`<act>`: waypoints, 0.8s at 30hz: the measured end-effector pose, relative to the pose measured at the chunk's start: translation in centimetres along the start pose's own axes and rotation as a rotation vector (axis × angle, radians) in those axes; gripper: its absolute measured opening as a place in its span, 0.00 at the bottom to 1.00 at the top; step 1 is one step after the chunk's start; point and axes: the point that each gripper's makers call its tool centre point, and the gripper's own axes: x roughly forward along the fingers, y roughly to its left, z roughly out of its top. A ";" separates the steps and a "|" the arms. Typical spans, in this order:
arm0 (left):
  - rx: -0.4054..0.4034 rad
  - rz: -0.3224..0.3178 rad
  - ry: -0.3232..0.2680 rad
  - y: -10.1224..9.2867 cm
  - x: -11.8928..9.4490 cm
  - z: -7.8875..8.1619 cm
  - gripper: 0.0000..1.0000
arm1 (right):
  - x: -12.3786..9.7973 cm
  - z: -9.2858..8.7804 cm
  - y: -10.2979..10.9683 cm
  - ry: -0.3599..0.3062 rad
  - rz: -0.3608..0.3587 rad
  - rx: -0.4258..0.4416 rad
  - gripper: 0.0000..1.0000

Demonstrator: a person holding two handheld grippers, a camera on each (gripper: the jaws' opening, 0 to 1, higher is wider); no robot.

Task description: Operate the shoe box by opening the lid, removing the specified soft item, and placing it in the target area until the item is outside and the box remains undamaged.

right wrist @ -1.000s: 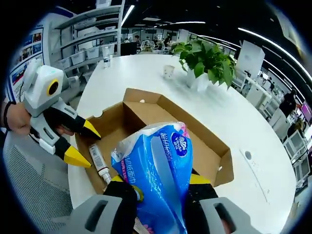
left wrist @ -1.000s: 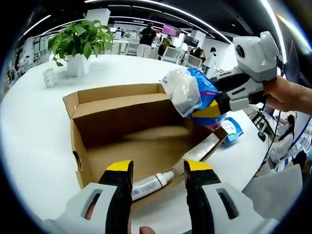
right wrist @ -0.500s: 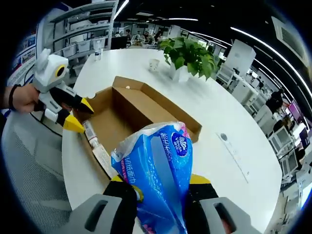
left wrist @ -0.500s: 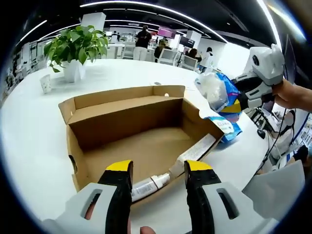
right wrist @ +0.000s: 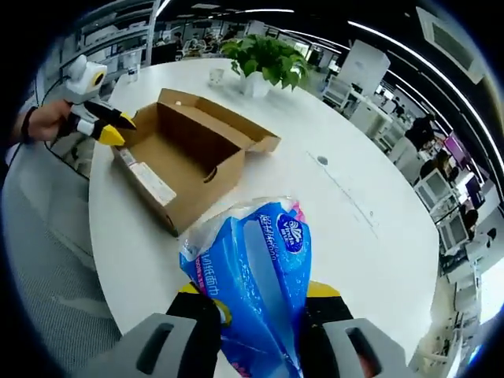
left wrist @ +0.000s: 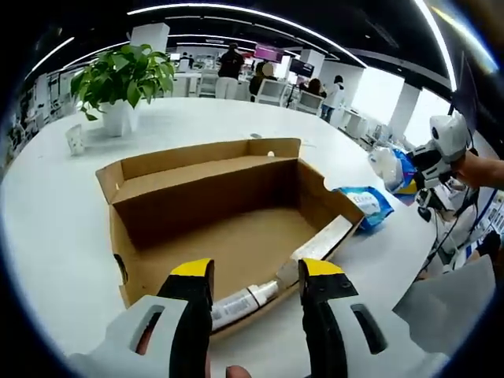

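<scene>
Right tongs [right wrist: 256, 303] clamp the blue tissue pack [right wrist: 252, 276], now carried well clear of the open shoe box [left wrist: 213, 213] and above bare counter [right wrist: 331, 205]. Left tongs [left wrist: 256, 276] hang open at the box's near wall. Only set-down remains.

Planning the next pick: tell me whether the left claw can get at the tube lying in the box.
Probably yes: the left claw is open just above the tube, the shoe box is lidless on top, and nothing sits between them.

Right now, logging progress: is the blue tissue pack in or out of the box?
Out: the right tongs hold the blue tissue pack away from the box.
</scene>
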 end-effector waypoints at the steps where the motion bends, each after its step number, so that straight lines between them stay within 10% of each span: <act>1: 0.001 0.001 0.000 0.0 0.0 0.0 0.44 | 0.0 -0.5 -0.5 0.004 -0.001 0.008 0.34; 24: 0.048 0.004 0.012 -0.1 -0.2 -0.1 0.45 | -1.9 -9.6 -6.1 0.094 -0.019 0.022 0.36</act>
